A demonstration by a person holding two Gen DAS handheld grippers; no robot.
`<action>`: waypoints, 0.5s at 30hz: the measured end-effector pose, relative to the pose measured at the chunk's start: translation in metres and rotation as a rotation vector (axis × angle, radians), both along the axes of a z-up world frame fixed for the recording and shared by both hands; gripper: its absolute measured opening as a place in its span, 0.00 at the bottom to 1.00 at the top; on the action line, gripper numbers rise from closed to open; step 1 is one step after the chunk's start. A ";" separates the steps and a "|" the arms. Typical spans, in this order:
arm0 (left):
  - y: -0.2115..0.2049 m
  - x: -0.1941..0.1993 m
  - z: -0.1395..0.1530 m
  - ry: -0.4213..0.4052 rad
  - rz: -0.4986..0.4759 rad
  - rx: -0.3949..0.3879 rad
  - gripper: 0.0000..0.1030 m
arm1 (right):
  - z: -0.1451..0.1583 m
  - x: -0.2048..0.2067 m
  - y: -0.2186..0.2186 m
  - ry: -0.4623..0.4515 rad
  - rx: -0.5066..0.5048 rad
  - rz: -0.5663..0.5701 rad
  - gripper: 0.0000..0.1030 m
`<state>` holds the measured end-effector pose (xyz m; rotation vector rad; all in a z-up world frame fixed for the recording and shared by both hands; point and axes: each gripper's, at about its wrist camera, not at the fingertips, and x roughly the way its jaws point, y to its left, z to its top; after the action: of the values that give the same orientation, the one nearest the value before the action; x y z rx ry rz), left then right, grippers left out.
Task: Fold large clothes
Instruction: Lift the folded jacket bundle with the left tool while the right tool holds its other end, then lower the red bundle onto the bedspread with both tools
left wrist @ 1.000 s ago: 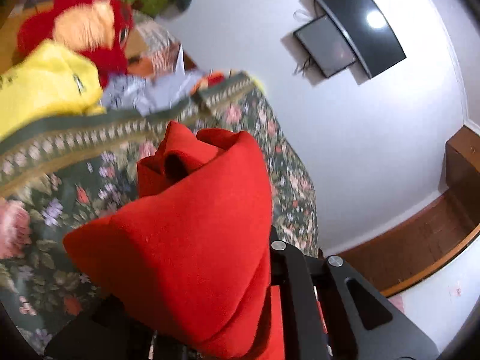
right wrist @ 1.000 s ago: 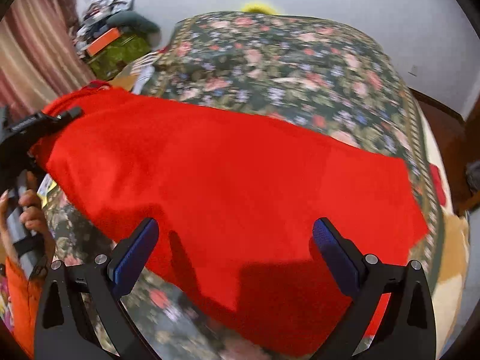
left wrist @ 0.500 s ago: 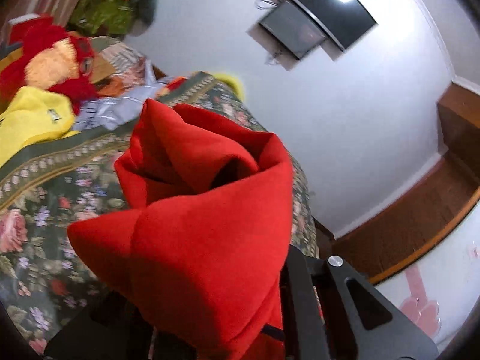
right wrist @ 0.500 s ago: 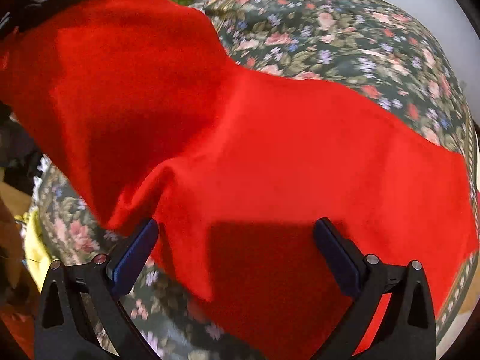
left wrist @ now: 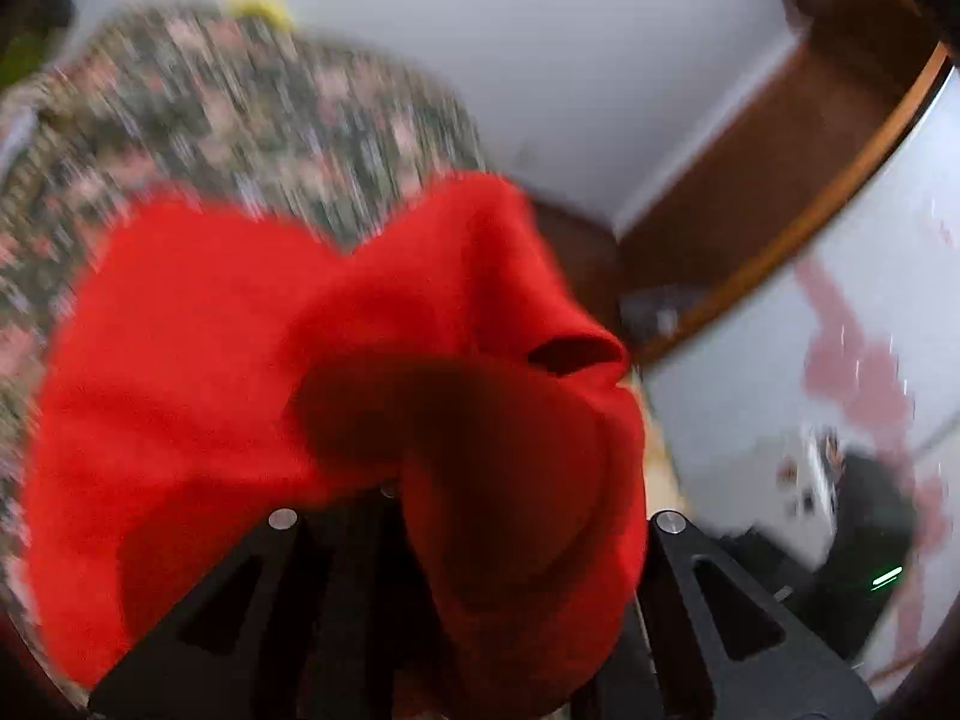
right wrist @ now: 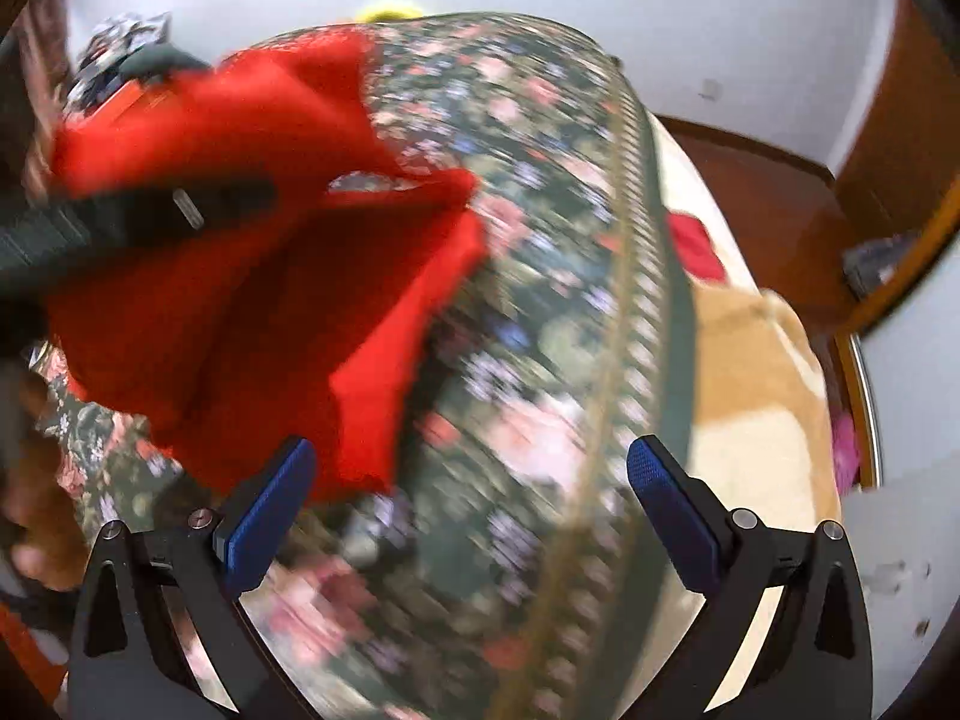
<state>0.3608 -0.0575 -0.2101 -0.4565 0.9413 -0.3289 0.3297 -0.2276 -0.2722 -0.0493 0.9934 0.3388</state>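
Red cloth [left wrist: 252,372]: bunched, pinched in the left hand-held gripper [left wrist: 474,540] above the bed [right wrist: 540,312]. Right hand-held gripper [right wrist: 468,504]: spread, empty, beside the cloth. Risk: slipping or bunching crooked, one corner unsupported.

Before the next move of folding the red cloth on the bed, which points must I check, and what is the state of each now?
1. Left gripper shut on the red cloth: ok, cloth bunches out of its jaws.
2. Right gripper open and empty: ok, blue pads wide apart over the floral bedspread.
3. Cloth lying flat: not ok, it hangs bunched and creased.
4. Edges aligned for the fold: cannot tell, both views are blurred.
5. Landing area on the bedspread free: ok to the right of the cloth.
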 end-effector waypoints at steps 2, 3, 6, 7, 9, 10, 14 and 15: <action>-0.017 0.005 -0.029 0.111 -0.083 0.021 0.09 | -0.003 -0.004 -0.011 0.003 0.000 -0.023 1.00; -0.022 0.003 -0.036 0.134 -0.094 0.035 0.09 | -0.005 -0.007 -0.018 0.007 0.002 -0.036 1.00; -0.025 -0.004 -0.038 0.140 -0.144 0.066 0.14 | -0.006 -0.018 -0.029 0.014 0.023 -0.059 1.00; -0.026 -0.007 -0.034 0.139 -0.167 0.077 0.16 | -0.005 -0.020 -0.032 0.013 0.031 -0.065 1.00; -0.028 -0.014 -0.025 0.143 -0.218 0.087 0.33 | -0.002 -0.026 -0.038 0.006 0.043 -0.069 1.00; -0.028 -0.018 -0.021 0.146 -0.239 0.088 0.38 | 0.000 -0.029 -0.038 0.001 0.047 -0.070 1.00; -0.024 -0.041 0.002 0.111 -0.286 0.108 0.55 | 0.014 -0.038 -0.038 -0.037 0.072 -0.074 1.00; -0.023 -0.045 0.011 0.095 -0.284 0.108 0.58 | 0.017 -0.041 -0.039 -0.048 0.080 -0.072 1.00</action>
<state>0.3155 -0.0804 -0.1989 -0.2407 1.1130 -0.5144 0.2892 -0.2662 -0.2548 0.0510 0.9312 0.3095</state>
